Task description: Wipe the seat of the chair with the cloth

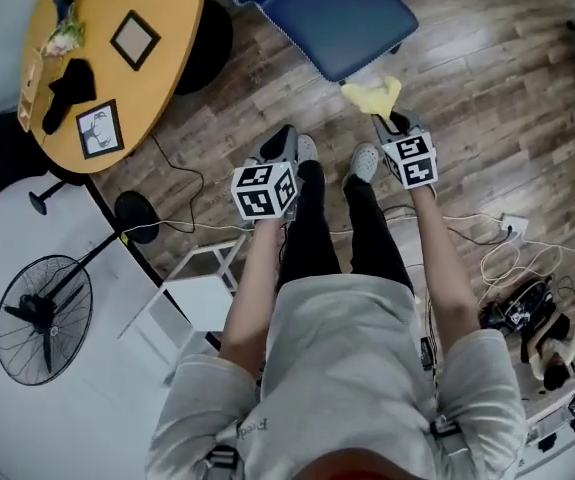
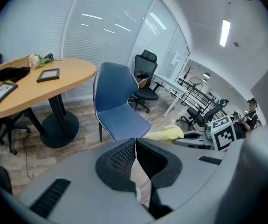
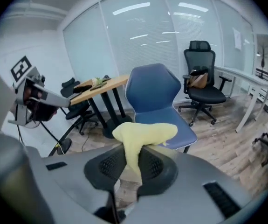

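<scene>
Far left of the blue chair (image 1: 337, 13), one standing fan (image 1: 44, 318) rests on a pale floor area. One round wooden tabletop (image 1: 172, 8) stands just left of the chair and carries two framed pictures (image 1: 135, 39), one dark crumpled item (image 1: 70, 90) and a small bunch of flowers (image 1: 64, 36). One white stool (image 1: 199, 293) sits well in front of the chair, to its left.

There are two grippers. The left gripper (image 1: 279, 153) hangs in front of the chair, its jaws pressed together with nothing between them. The right gripper (image 1: 392, 120), to the right of it, pinches the single yellow cloth (image 1: 372, 95). The cloth droops over the jaws, in the air just in front of the seat's front edge. Whether it touches the seat cannot be told.

To the right of the chair, loose white cables (image 1: 507, 258) lie on the wood-plank floor (image 1: 487, 98). Behind the chair, glass walls with blinds (image 3: 147, 27) close off the room, and one black office chair (image 3: 201, 78) stands to its right.
</scene>
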The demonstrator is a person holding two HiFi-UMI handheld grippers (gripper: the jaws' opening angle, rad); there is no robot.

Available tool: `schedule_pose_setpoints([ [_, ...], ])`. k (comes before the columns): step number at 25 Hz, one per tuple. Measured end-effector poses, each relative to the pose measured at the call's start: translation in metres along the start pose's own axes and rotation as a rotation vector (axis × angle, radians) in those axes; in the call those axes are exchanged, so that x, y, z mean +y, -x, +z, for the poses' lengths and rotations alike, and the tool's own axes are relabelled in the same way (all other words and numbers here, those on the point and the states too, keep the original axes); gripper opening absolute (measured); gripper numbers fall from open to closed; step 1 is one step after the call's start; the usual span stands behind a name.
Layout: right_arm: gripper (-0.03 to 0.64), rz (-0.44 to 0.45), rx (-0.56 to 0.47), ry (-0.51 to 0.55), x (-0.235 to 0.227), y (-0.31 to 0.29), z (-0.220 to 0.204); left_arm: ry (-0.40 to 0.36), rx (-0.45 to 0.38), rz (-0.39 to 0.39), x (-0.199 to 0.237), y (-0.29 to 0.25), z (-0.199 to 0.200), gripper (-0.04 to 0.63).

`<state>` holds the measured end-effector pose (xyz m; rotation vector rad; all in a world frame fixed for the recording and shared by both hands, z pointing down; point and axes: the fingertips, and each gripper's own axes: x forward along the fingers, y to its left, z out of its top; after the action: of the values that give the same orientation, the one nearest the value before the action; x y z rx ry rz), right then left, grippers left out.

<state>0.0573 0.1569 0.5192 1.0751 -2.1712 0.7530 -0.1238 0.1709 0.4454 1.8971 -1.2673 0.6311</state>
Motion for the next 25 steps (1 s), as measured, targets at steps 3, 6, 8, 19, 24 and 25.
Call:
schedule_pose_setpoints([
  [3, 0.066, -0.01, -0.069, -0.106, 0.016, 0.037, 0.017, 0.001, -0.02, 0.017, -0.003, 0.025, 0.006, 0.028],
  [6, 0.066, -0.004, -0.113, -0.152, 0.032, 0.067, 0.032, 0.003, -0.043, 0.021, -0.009, 0.043, 0.012, 0.028],
  [8, 0.066, 0.001, -0.137, -0.152, 0.044, 0.083, 0.043, 0.008, -0.059, 0.02, -0.013, 0.053, 0.016, 0.028],
  [19, 0.066, -0.015, -0.237, -0.161, 0.051, 0.156, 0.066, 0.026, -0.158, -0.029, -0.054, 0.072, 0.034, 0.028],
  [24, 0.066, -0.02, -0.276, -0.191, 0.049, 0.173, 0.063, -0.05, -0.172, -0.051, -0.082, 0.08, 0.041, 0.028],
  [25, 0.066, -0.018, -0.283, -0.193, 0.048, 0.173, 0.064, -0.066, -0.176, -0.052, -0.086, 0.081, 0.044, 0.028],
])
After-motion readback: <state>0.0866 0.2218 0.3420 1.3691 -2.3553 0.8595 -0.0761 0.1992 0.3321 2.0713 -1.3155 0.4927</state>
